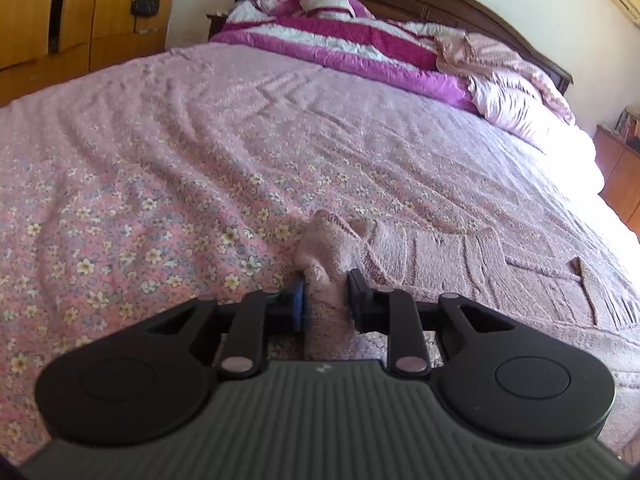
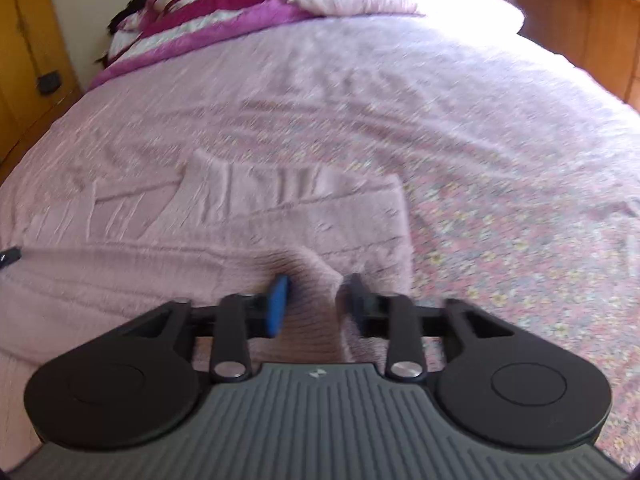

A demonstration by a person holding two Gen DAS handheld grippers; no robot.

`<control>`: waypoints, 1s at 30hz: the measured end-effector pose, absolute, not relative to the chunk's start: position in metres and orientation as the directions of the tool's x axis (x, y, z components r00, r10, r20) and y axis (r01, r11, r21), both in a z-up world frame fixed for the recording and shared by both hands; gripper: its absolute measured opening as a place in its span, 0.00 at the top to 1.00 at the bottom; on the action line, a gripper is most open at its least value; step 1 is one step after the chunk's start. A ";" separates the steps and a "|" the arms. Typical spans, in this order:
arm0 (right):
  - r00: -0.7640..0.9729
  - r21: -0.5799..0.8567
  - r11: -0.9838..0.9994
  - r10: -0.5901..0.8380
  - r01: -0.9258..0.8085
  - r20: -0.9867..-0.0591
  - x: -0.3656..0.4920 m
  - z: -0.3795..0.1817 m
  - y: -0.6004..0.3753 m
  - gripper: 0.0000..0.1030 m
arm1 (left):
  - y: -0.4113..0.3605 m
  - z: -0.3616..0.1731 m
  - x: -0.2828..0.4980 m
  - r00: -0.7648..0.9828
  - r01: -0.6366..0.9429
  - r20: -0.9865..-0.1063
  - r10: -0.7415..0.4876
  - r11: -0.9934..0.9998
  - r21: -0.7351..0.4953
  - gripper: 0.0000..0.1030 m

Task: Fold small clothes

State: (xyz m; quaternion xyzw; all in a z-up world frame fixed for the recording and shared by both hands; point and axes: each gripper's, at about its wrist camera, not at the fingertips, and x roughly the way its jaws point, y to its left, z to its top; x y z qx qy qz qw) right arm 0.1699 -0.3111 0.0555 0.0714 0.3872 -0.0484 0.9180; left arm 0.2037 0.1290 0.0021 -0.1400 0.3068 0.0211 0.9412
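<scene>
The soft, light pink knit garment [image 2: 248,216] lies spread on the bed [image 1: 160,128], limp and stretch-prone, each edge bunch pinched by the left gripper [image 1: 326,300] and right gripper [image 2: 314,300].

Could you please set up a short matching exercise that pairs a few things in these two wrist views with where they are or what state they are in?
Things:
1. left gripper
2. pink knitted garment
3. striped magenta quilt
4. wooden wardrobe

Places or states:
A. bunched at the head of the bed
B. stands beside the bed, against the wall
C. shut on a fold of knit fabric
D. spread on the floral bedspread

Pairs: 1-C, 2-D, 3-A, 4-B
</scene>
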 end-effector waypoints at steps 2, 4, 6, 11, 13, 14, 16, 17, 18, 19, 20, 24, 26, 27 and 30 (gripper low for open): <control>0.715 0.086 0.983 -0.057 0.163 -0.697 0.163 0.061 -0.315 0.45 | 0.129 0.009 0.202 0.795 -0.119 -0.604 -0.054 0.963 -0.243 0.65; 0.724 0.105 0.981 -0.045 0.160 -0.688 0.155 0.066 -0.319 0.45 | 0.131 0.017 0.195 0.786 -0.111 -0.614 -0.065 0.963 -0.244 0.56; 0.728 0.131 0.977 -0.034 0.168 -0.685 0.144 0.070 -0.322 0.45 | 0.132 0.025 0.186 0.782 -0.098 -0.618 -0.080 0.964 -0.248 0.50; 0.733 0.185 0.966 -0.007 0.181 -0.680 0.106 0.070 -0.323 0.35 | 0.127 0.038 0.156 0.768 -0.057 -0.632 -0.100 0.973 -0.223 0.45; 0.735 0.200 0.965 0.011 0.170 -0.678 0.089 0.067 -0.319 0.34 | 0.124 0.039 0.142 0.755 -0.033 -0.645 -0.113 0.977 -0.210 0.45; 0.735 0.204 0.964 0.015 0.169 -0.678 0.082 0.066 -0.317 0.34 | 0.122 0.039 0.136 0.750 -0.020 -0.650 -0.120 0.979 -0.204 0.45; 0.734 0.207 0.965 0.021 0.164 -0.679 0.069 0.063 -0.313 0.34 | 0.116 0.040 0.124 0.741 0.003 -0.659 -0.129 0.982 -0.190 0.45; 0.734 0.204 0.966 0.021 0.160 -0.679 0.063 0.062 -0.311 0.34 | 0.113 0.039 0.119 0.737 0.013 -0.663 -0.131 0.984 -0.180 0.45; 0.733 0.199 0.967 0.019 0.160 -0.680 0.058 0.060 -0.308 0.34 | 0.111 0.039 0.115 0.733 0.022 -0.667 -0.132 0.985 -0.170 0.45; 0.732 0.195 0.968 0.018 0.159 -0.681 0.053 0.058 -0.305 0.34 | 0.108 0.037 0.112 0.728 0.031 -0.673 -0.131 0.987 -0.159 0.45; 0.730 0.194 0.969 0.021 0.154 -0.683 0.049 0.057 -0.303 0.34 | 0.104 0.035 0.110 0.724 0.042 -0.677 -0.131 0.988 -0.147 0.45; 0.727 0.193 0.970 0.024 0.150 -0.687 0.035 0.049 -0.293 0.34 | 0.097 0.025 0.107 0.728 0.025 -0.682 -0.072 0.997 -0.078 0.43; 0.724 0.191 0.970 0.021 0.154 -0.690 0.032 0.044 -0.291 0.33 | 0.099 0.022 0.108 0.727 -0.008 -0.685 -0.039 0.998 -0.065 0.43; 0.723 0.189 0.969 0.018 0.156 -0.690 0.031 0.042 -0.290 0.32 | 0.101 0.021 0.108 0.726 -0.025 -0.687 -0.024 0.998 -0.062 0.43; 0.731 0.180 0.973 0.017 0.145 -0.683 0.028 0.036 -0.289 0.28 | 0.108 0.021 0.107 0.719 -0.047 -0.694 -0.027 0.995 -0.087 0.42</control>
